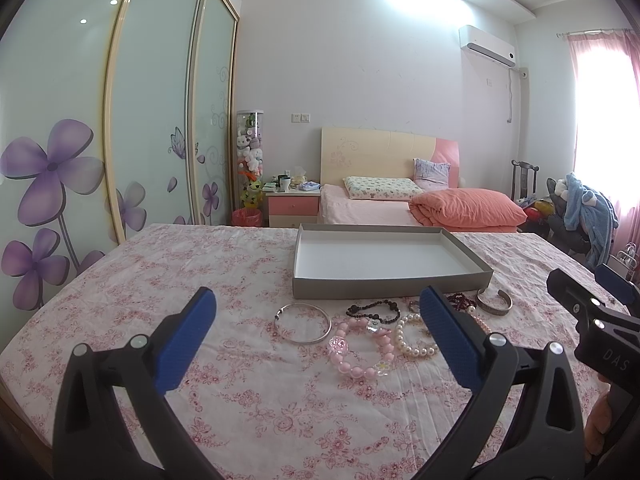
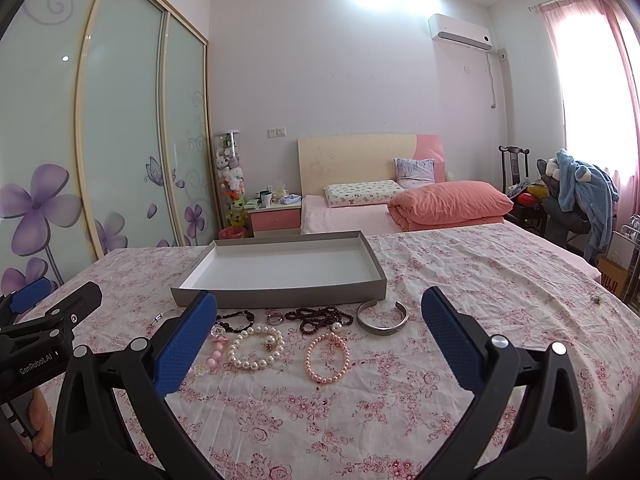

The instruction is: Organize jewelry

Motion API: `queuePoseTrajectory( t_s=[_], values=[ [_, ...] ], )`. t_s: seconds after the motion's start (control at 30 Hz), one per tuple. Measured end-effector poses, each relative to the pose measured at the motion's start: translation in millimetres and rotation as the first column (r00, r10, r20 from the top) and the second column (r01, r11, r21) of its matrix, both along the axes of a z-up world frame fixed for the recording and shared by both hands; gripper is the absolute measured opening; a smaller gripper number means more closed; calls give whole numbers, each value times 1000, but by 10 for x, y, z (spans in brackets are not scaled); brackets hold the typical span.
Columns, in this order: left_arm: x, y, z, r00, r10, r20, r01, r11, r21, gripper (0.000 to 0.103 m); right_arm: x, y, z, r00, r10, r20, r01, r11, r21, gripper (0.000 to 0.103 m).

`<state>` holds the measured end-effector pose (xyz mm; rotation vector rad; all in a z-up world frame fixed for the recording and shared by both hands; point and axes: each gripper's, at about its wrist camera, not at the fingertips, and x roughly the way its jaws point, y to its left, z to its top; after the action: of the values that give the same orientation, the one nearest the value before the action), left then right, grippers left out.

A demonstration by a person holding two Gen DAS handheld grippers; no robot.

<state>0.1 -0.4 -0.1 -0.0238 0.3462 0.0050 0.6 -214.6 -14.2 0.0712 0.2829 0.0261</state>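
Both tongs spread, empty: left gripper [image 1: 320, 332], right gripper [image 2: 320, 332]. Bracelets [image 2: 256, 348] crowded, touching; your pinch may snag neighbour, miss tray [image 2: 280, 296].

On the bench [image 2: 460, 280], the tray [image 2: 280, 294] sits far of a row of jewelry: bangle [image 1: 303, 323] leftmost, cuff [image 2: 383, 317] rightmost, pearl bracelet [image 2: 256, 346] nearer. The bed [image 2: 400, 216] lies behind.
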Motion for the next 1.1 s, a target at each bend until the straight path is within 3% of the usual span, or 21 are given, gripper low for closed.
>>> queuePoseTrajectory(
  t_s=[0.87, 0.97, 1.1],
  values=[
    [8, -1, -6, 1000, 2, -11, -2, 1000, 2, 99, 40, 6, -12, 1000, 4, -9, -4, 1000, -4, 101],
    [44, 10, -52, 999, 8, -44, -8, 1000, 4, 99, 122, -23, -49, 999, -1, -45, 1, 1000, -4, 101],
    [296, 39, -221, 987, 11, -161, -14, 1000, -17, 99, 325, -118, -166, 989, 13, -149, -9, 1000, 28, 101]
  ],
)
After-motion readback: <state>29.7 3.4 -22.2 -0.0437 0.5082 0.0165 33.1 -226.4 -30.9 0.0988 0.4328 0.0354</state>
